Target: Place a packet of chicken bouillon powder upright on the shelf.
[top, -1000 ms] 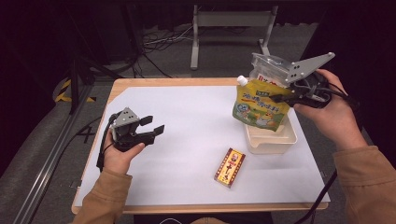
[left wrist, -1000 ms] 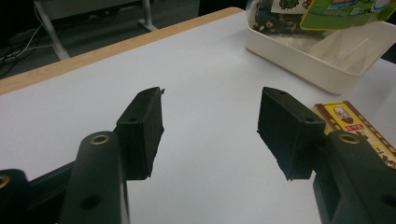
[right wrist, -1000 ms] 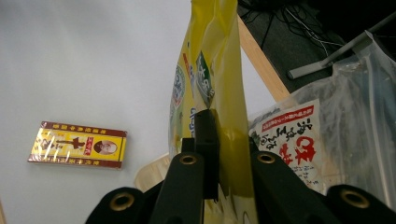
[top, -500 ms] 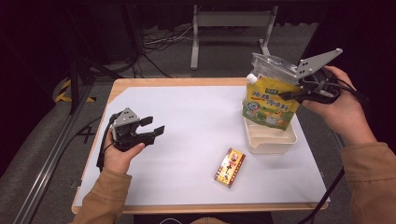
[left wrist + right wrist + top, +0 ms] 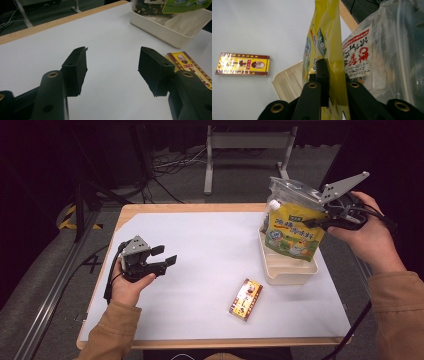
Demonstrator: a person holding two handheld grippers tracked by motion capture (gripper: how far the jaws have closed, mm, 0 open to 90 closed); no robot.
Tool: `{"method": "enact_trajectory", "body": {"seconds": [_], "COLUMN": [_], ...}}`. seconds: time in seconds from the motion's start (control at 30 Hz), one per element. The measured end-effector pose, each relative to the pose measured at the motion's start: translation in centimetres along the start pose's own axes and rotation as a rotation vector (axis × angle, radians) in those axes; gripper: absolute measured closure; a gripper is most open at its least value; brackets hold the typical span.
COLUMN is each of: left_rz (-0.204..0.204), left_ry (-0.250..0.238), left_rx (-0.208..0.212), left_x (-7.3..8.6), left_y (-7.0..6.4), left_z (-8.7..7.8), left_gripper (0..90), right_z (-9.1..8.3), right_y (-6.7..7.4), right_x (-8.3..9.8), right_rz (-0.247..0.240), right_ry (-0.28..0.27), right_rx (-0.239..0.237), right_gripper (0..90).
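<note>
A: Since the earlier picture, the right tongs (image 5: 314, 222) have carried the yellow pouch (image 5: 292, 231) a little to the right and slightly down; the pouch now hangs over the cream tray (image 5: 289, 271), where before it hung more over the tray's left edge.

B: We see the same. The left tongs (image 5: 167, 257) have kept their place on the left side of the bench (image 5: 210, 250).

A: How do we describe the pouch?

B: It is a soft yellow stand-up pouch with a green band, printed cartoon figures and a white spout cap at its upper left corner. In the right gripper view we look along its thin edge, and the yellow film is creased where it is gripped.

A: And the grip?

B: The right tongs are closed tight on the pouch's side edge, with the film pinched between the two black jaws. Behind the pouch there is a clear plastic bag (image 5: 387, 55) with a white label bearing red characters.

A: The left tongs?

B: Their jaws stand partly apart, with nothing between them, low over bare white bench in the left gripper view.

A: What else lies on the bench?

B: A small yellow and red box (image 5: 246, 299) lies flat, near the tray's front left corner and apart from it. The pouch's lower end hangs within the tray's rim; we cannot tell whether it touches the bottom.
</note>
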State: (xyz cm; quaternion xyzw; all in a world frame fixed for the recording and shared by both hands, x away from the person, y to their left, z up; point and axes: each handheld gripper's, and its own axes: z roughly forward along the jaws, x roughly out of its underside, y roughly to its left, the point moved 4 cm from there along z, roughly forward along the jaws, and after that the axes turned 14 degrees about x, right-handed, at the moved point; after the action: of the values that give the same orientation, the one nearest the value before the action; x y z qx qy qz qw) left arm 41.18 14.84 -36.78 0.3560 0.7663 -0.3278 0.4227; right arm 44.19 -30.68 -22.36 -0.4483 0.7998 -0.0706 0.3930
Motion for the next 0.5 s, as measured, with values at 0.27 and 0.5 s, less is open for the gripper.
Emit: {"method": "enact_trajectory", "body": {"seconds": [0.27,0.5], "left_rz": [-0.005,-0.002], "left_ry": [0.0,0.004], "left_rx": [0.003,0.003], "left_x": [0.03,0.04], "left_y": [0.04,0.04], "left_z": [-0.01,0.04], "left_gripper": [40.6,40.6], "right_z": [0.7,0.92], "right_y": [-0.12,0.15], "right_x": [0.58,0.94], "right_rz": [-0.019,-0.041], "right_ry": [0.0,-0.001], "right_rx": [-0.023,-0.05], "right_gripper": [86.9,86.9]}}
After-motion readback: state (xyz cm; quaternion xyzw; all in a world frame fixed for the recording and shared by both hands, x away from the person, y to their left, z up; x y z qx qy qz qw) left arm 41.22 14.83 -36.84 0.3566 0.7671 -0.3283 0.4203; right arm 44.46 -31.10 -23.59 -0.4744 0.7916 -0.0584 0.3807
